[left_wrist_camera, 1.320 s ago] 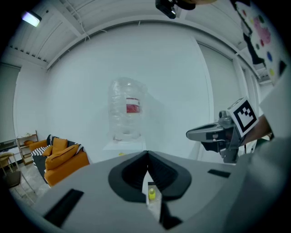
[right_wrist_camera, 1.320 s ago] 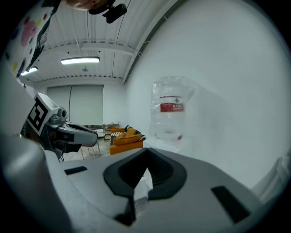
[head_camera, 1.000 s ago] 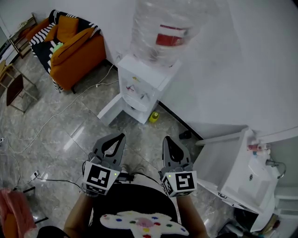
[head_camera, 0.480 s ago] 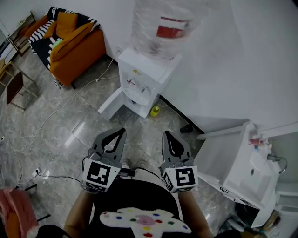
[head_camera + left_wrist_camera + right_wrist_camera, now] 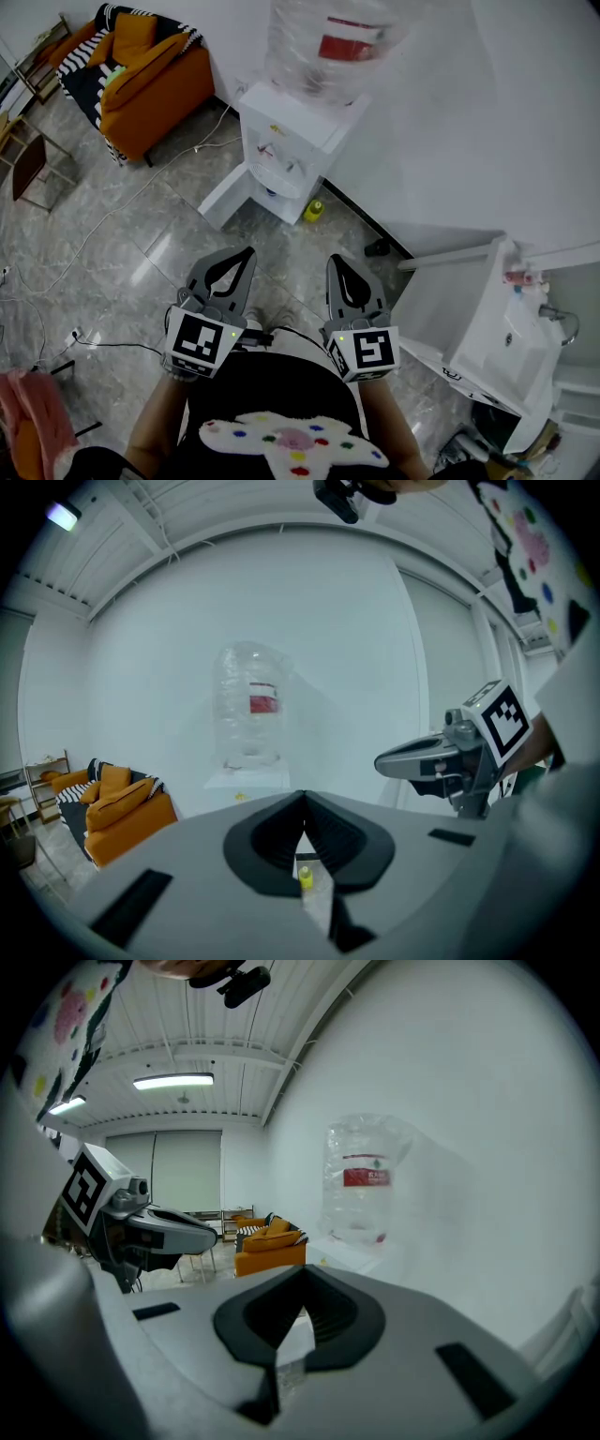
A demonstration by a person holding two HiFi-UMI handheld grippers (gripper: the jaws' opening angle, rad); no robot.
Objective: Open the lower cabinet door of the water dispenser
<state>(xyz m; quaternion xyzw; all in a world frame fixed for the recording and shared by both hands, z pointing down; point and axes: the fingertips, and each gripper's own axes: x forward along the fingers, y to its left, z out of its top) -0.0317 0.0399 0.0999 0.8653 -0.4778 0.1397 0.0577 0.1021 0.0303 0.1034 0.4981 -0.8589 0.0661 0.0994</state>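
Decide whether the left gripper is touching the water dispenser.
Apart. The head view shows the left gripper shut on nothing, with a stretch of floor lying between its tips and the water dispenser.

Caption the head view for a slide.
Left gripper and right gripper, both shut, face the water dispenser across the floor.

Head view steeply downward; both gripper views level toward distant water dispenser [image 5: 298, 141]
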